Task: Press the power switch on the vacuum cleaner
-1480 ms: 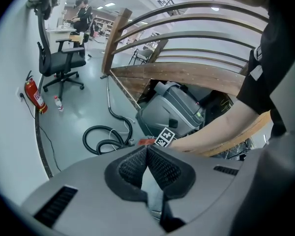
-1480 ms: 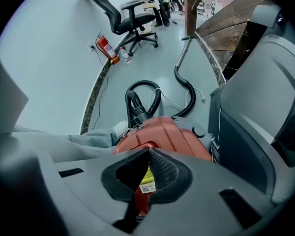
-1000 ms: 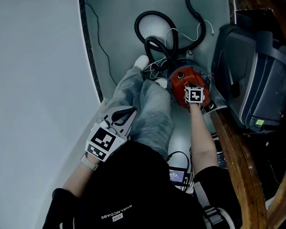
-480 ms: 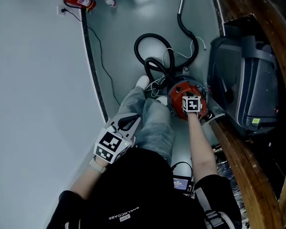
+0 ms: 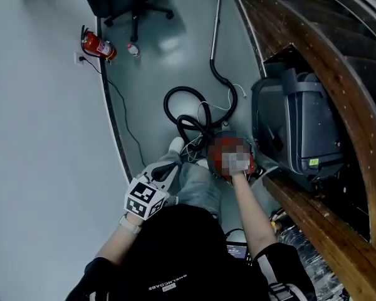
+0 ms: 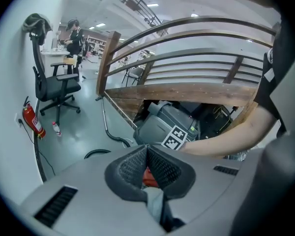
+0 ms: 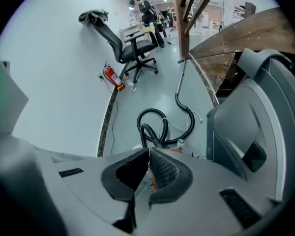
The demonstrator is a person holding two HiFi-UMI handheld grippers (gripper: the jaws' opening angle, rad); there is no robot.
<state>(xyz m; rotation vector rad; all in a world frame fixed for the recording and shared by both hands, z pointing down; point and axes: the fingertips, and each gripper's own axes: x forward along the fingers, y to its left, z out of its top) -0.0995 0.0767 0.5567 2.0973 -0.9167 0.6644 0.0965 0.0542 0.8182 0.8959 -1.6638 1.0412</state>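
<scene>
Vacuum lay on the floor, unclear in the head view. Hose coiled at its 11 o'clock; grey machine crowded its 3 o'clock. Right gripper, pointed at it, and left gripper, at 8 o'clock, had jaws pressed together, empty. Switch was indiscernible.

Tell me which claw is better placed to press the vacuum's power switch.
Right. The right claw, shut, points at the red vacuum just beyond its tips. The left claw is over the person's leg, away from it.
</scene>
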